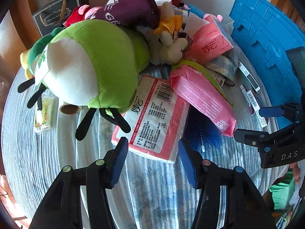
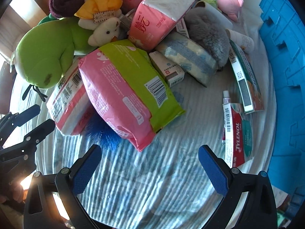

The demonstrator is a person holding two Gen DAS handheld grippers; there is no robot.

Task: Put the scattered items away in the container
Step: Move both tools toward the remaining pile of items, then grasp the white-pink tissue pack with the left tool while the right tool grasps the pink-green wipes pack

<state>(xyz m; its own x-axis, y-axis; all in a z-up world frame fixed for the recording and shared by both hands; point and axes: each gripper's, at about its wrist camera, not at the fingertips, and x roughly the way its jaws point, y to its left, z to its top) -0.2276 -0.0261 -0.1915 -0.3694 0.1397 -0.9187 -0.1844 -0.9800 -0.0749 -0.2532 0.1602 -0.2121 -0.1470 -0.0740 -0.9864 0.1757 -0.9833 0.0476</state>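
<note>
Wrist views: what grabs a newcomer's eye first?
The big green plush at the left of the pile, lying partly over the pink-and-white tissue pack. Next, the pink-and-green wipes pack leaning on that tissue pack at centre, and the blue crate along the right edge.

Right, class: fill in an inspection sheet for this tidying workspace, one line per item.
Surface: striped blue-white cloth, bare near the grippers.
Job's things: green plush, pink tissue pack, pink-green wipes pack, Tylenol box lie scattered; blue container stands beside the pile.
Clutter: black gift bag, tape roll.
Grippers: left gripper and right gripper both open, empty.
Cables: nothing seen.
Surroundings: wooden furniture.
</note>
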